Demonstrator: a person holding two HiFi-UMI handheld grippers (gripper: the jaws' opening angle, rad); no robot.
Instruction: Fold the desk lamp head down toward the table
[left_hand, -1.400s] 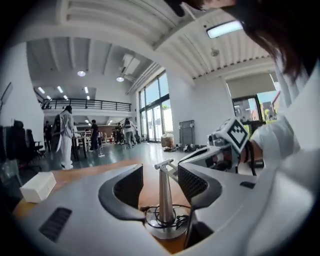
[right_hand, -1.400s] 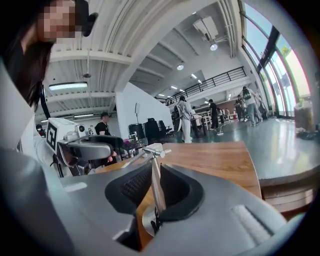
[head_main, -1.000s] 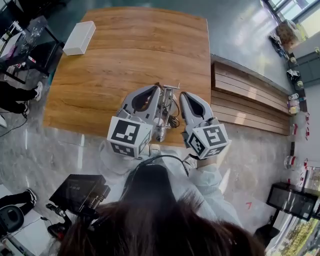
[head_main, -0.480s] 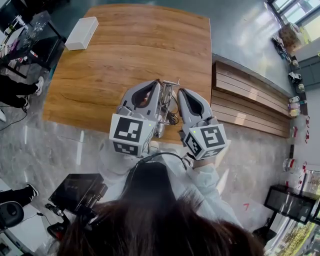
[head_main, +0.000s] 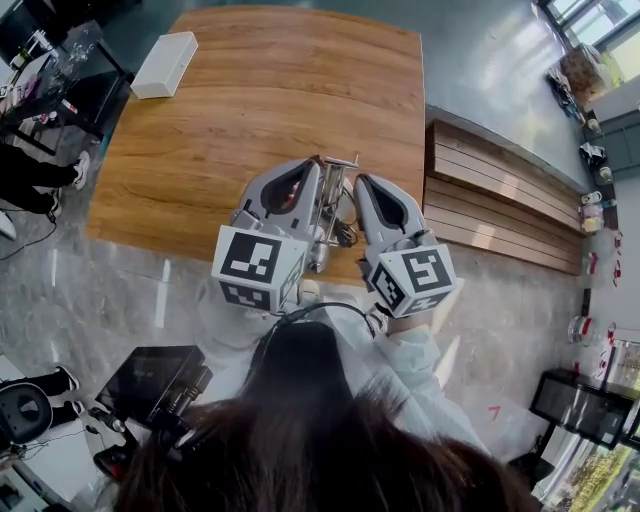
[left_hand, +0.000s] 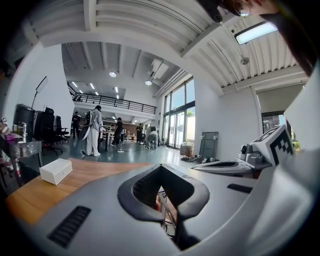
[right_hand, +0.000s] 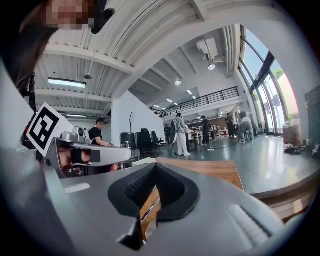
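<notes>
The desk lamp (head_main: 335, 205) is a thin metal frame with a dark cord, standing at the near edge of the wooden table (head_main: 250, 110). My left gripper (head_main: 316, 168) is just left of it and my right gripper (head_main: 362, 185) just right of it, both level and pointing away from me. Each has its jaws closed tip to tip with nothing between them. In the left gripper view, the lamp's metal rods (left_hand: 167, 212) show through the hole behind the closed jaws of the left gripper (left_hand: 165, 167). The right gripper view shows one rod (right_hand: 149, 209) below the right gripper (right_hand: 156, 167).
A white box (head_main: 163, 64) lies at the table's far left corner. A slatted wooden bench (head_main: 500, 190) runs along the table's right side. A black case (head_main: 150, 385) sits on the floor at the near left. Several people stand in the hall beyond.
</notes>
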